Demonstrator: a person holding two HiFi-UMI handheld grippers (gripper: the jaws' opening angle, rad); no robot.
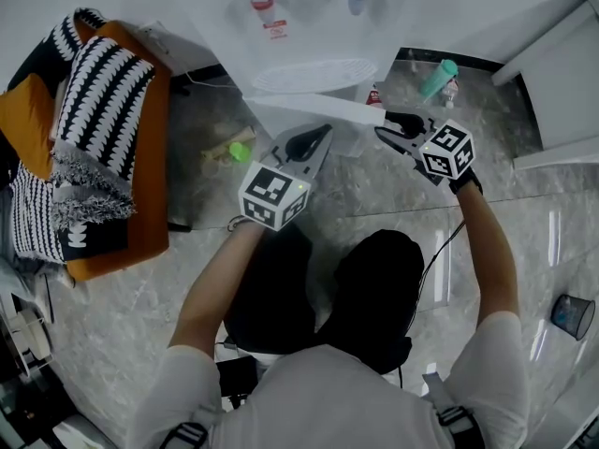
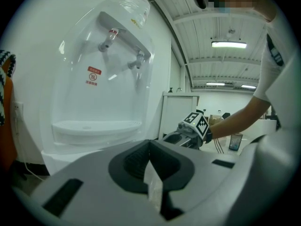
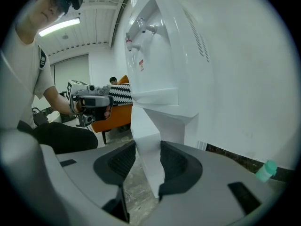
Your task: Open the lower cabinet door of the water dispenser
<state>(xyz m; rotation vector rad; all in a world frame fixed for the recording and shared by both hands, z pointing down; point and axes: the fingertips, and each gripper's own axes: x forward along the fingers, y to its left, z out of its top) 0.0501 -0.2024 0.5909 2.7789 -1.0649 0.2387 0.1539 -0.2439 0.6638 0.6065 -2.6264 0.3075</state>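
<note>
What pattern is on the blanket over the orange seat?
Blanket: black-and-white wavy stripes, head view.

- Between your right gripper's (image 3: 146, 147) ribbed black pads (image 3: 171, 161), the cabinet door (image 3: 143, 121): smooth white plastic.
- Above that gripper, the water dispenser (image 3: 188, 55): glossy white plastic.
- Under it, the floor (image 1: 524, 223): polished, reflective stone.
- Left of your left gripper (image 1: 321, 134), the throw (image 1: 98, 110): knitted cloth.

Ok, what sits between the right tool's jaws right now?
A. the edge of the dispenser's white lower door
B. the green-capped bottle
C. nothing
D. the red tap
A: in the right gripper view, the edge of the white lower door fills the gap of the right tool, pressed from both sides.
</note>
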